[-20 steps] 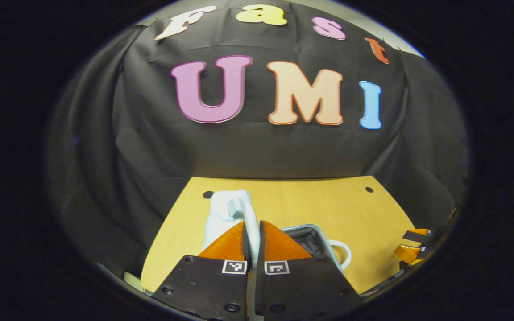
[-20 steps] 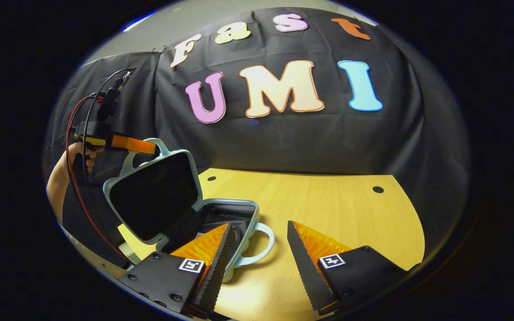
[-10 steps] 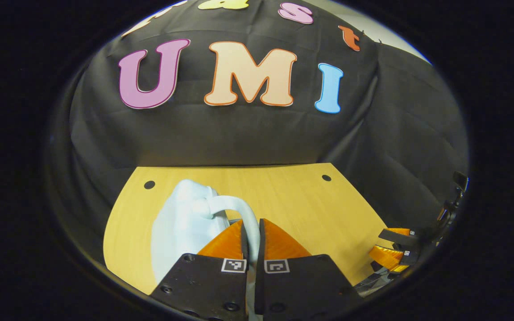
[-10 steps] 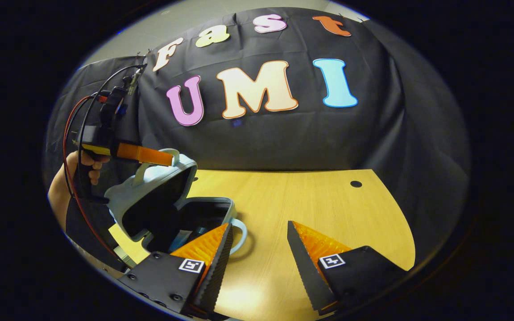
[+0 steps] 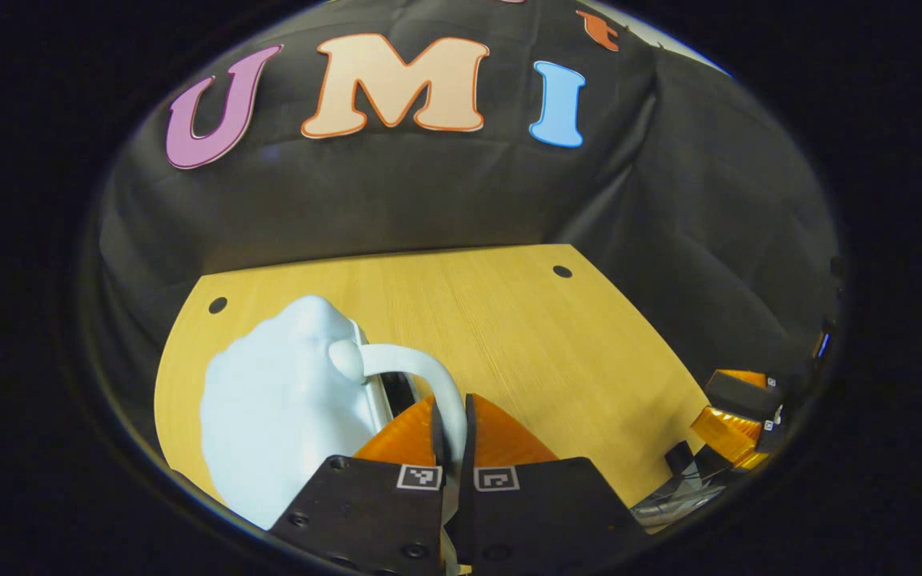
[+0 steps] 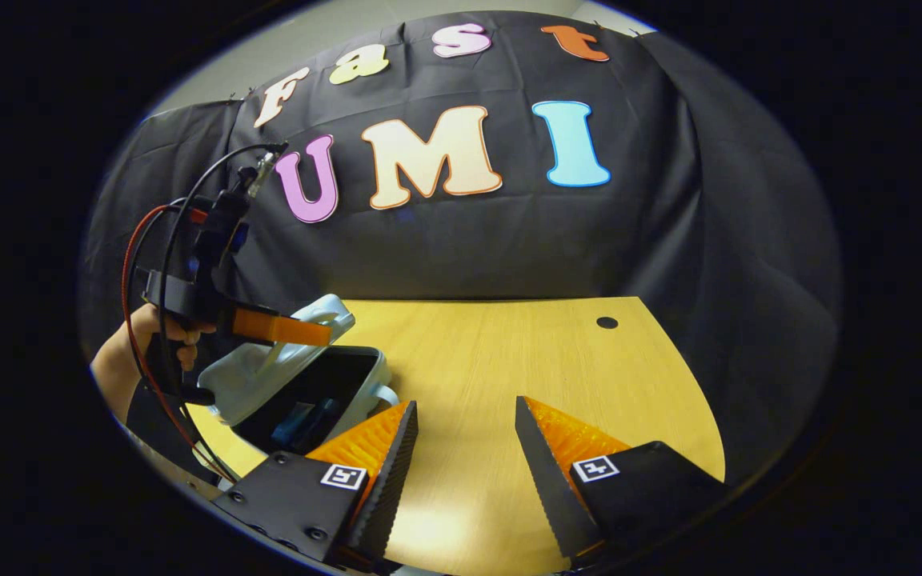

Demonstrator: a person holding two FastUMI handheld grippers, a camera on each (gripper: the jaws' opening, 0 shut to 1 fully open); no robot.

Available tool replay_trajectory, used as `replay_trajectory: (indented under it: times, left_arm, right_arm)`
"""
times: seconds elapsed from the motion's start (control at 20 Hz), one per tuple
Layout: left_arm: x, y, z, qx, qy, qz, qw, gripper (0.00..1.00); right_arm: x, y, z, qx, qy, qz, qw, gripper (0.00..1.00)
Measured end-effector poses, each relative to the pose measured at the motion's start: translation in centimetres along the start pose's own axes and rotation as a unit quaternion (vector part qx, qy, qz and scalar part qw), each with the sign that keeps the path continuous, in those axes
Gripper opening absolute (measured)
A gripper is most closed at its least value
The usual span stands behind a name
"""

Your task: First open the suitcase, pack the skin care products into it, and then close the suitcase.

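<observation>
A pale blue suitcase [image 6: 301,376] lies at the left of the wooden table [image 6: 509,360], its lid [image 5: 277,408] tilted low over the base with a gap still showing. Through that gap I see blue skin care products [image 6: 301,420] in the dark inside. My left gripper [image 5: 453,420] is shut on the lid's white handle [image 5: 421,372]; in the right gripper view that left gripper [image 6: 301,330] and the hand [image 6: 153,328] holding it hover over the lid. My right gripper [image 6: 465,416] stands open above the bare table, right of the suitcase.
Black cloth walls close the table at the back and both sides. Two small round holes [image 5: 562,271] mark the table's far corners. The right gripper [image 5: 737,412] also appears at the right edge of the left gripper view, near the table's edge.
My left gripper has swung the lid down by its handle from nearly upright to almost flat over the base. The right gripper has stayed open and drifted slightly right.
</observation>
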State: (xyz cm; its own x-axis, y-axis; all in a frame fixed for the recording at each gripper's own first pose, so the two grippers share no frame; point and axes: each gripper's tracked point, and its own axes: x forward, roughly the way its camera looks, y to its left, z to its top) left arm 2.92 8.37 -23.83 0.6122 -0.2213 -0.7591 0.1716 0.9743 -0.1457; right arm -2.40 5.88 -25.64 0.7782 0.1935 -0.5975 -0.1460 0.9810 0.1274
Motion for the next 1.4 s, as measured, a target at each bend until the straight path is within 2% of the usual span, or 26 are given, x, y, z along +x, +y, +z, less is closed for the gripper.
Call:
replay_trajectory:
  times: [0.4,0.5,0.6,0.65,0.7,0.75,0.85,0.95,1.0,1.15,1.2,1.25,1.4]
  left_arm:
    - [3.6,-2.4,-4.6,-0.005,0.037,0.013,0.999,0.04]
    - [3.7,-3.0,-4.6,-0.025,0.020,0.023,0.999,0.12]
    - [2.9,-4.9,-3.2,-0.042,-0.025,0.018,0.999,0.47]
    - [2.0,-5.7,-2.3,-0.041,-0.055,0.024,0.997,0.66]
    - [1.1,-6.3,-1.0,-0.037,-0.090,0.033,0.995,0.86]
    - [-0.1,-6.7,0.3,-0.033,-0.126,0.048,0.990,0.95]
    - [-3.1,-7.0,3.1,-0.025,-0.201,0.085,0.976,0.96]
    - [-7.2,-6.6,5.5,-0.013,-0.260,0.130,0.957,0.95]
    - [-8.8,-6.5,6.5,-0.006,-0.285,0.147,0.947,0.93]
    - [-13.4,-5.3,10.7,0.027,-0.363,0.183,0.913,0.95]
    - [-14.6,-5.3,11.8,0.035,-0.377,0.181,0.908,0.94]
    - [-15.0,-5.4,12.5,0.037,-0.382,0.175,0.907,0.95]
    - [-16.5,-5.3,14.1,0.035,-0.404,0.155,0.901,0.94]
  right_arm:
    - [-0.9,-2.6,-0.3,-0.004,0.005,-0.006,1.000,0.79]
    - [-1.1,-3.3,0.0,-0.007,-0.002,-0.005,1.000,0.79]
    - [-1.3,-3.4,0.6,-0.005,-0.013,0.008,1.000,0.80]
    - [-1.4,-3.6,1.1,-0.009,-0.022,0.013,1.000,0.91]
    - [-1.4,-3.5,1.9,-0.014,-0.034,0.021,0.999,0.93]
    - [-1.6,-3.5,2.8,-0.018,-0.047,0.023,0.998,0.94]
    - [-2.2,-3.3,5.6,-0.022,-0.086,0.026,0.996,0.99]
    - [-3.0,-3.2,9.1,-0.027,-0.140,0.015,0.990,0.98]
    - [-3.4,-3.2,11.1,-0.028,-0.168,0.002,0.985,0.98]
    - [-4.9,-3.6,15.9,-0.022,-0.241,-0.045,0.969,0.98]
    - [-5.5,-3.8,17.2,-0.021,-0.256,-0.058,0.965,0.94]
    - [-6.2,-3.6,17.9,-0.019,-0.267,-0.064,0.961,0.98]
    - [-7.9,-3.3,19.5,-0.010,-0.291,-0.083,0.953,0.98]
